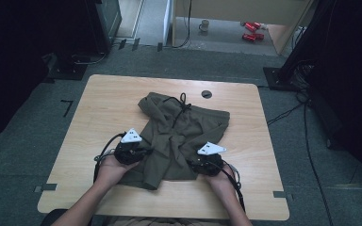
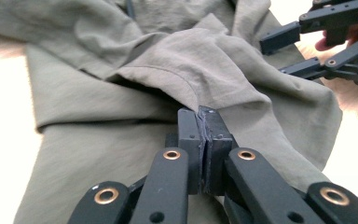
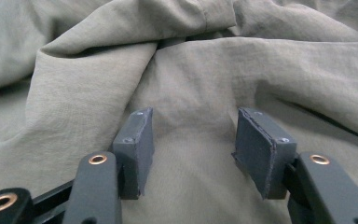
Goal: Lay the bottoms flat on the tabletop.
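Olive-green shorts (image 1: 184, 127) with a dark drawstring (image 1: 181, 101) lie crumpled on the wooden table (image 1: 108, 94). My left gripper (image 1: 146, 151) sits at the shorts' left side. In the left gripper view its jaws (image 2: 200, 116) are shut on a raised fold of the olive fabric (image 2: 191, 70). My right gripper (image 1: 195, 162) rests at the shorts' lower right edge, and it also shows far off in the left gripper view (image 2: 289, 51). In the right gripper view its jaws (image 3: 191, 135) stand open just over the fabric (image 3: 261, 70), which lies between the pads without being pinched.
A round cable hole (image 1: 206, 93) sits in the table behind the shorts. Beyond the table, on the floor, lie red cans (image 1: 252, 30) and a mug (image 1: 203, 26). Cables (image 1: 306, 122) trail over the floor to the right.
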